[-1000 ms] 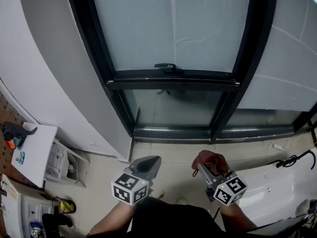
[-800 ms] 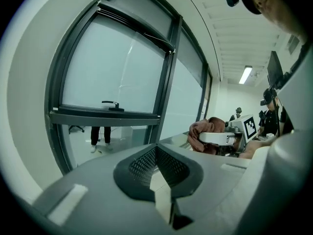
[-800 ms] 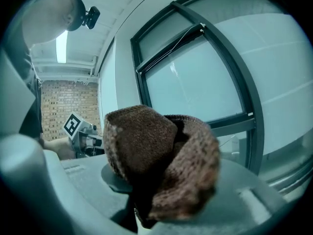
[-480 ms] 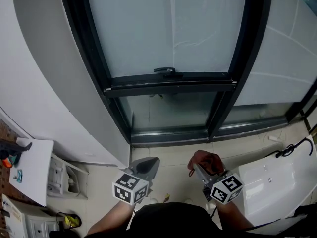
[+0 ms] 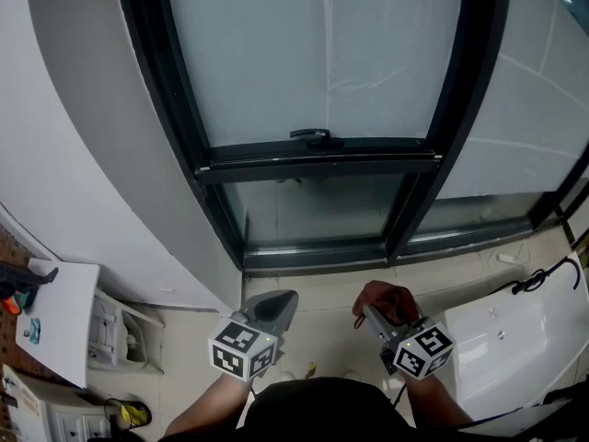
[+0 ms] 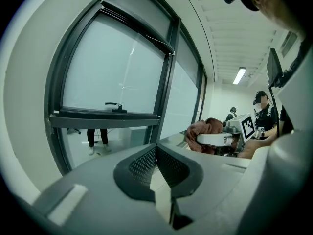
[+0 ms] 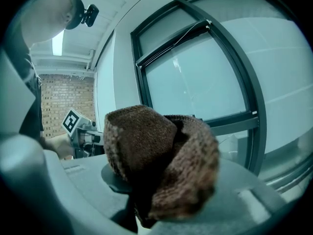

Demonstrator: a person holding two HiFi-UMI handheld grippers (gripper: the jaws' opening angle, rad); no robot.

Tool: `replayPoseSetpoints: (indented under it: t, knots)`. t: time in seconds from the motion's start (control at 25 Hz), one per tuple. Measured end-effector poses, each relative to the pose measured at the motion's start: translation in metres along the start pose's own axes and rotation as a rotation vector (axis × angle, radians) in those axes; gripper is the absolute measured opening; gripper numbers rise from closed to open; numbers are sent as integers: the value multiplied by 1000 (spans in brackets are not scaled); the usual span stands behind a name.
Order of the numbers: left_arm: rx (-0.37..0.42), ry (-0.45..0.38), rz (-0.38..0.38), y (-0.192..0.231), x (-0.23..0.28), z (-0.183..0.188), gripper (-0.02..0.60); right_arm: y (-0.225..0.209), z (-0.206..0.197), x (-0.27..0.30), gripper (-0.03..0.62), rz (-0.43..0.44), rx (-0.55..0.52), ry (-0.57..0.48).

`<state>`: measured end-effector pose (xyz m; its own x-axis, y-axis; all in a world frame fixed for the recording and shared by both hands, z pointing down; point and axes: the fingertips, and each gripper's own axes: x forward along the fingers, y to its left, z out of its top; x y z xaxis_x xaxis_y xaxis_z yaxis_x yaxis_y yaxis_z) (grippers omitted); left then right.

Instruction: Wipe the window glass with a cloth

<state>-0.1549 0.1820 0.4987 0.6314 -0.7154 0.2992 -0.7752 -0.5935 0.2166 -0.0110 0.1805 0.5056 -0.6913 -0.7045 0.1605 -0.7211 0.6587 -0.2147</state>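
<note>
A large window with frosted glass point(image 5: 322, 53) in a dark frame point(image 5: 313, 159) fills the upper head view; a handle point(image 5: 313, 135) sits on its crossbar. My right gripper point(image 5: 368, 313) is shut on a bunched brown cloth point(image 5: 391, 300), low at the right and well short of the glass. In the right gripper view the brown cloth point(image 7: 156, 160) bulges out from between the jaws, and the glass point(image 7: 200, 82) lies beyond. My left gripper point(image 5: 281, 302) is shut and holds nothing, its jaws meeting in the left gripper view point(image 6: 157, 168).
A grey wall point(image 5: 83, 136) runs down the left of the window. A small white table point(image 5: 55, 302) with small items stands at lower left. A white cabinet top point(image 5: 497, 339) and a black cable point(image 5: 543, 279) lie at lower right. Another person stands in the background point(image 6: 264, 111).
The view has tilted up slightly, so the window sits lower in frame. Both grippers stay in about the same place, the right one still shut on the cloth.
</note>
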Motion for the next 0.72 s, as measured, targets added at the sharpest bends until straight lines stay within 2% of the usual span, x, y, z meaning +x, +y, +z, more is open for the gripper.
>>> replayPoseSetpoints:
  t: [0.72]
  knots:
    - [11, -19, 35, 4, -10, 5, 17, -17, 15, -2, 124, -19, 8, -22]
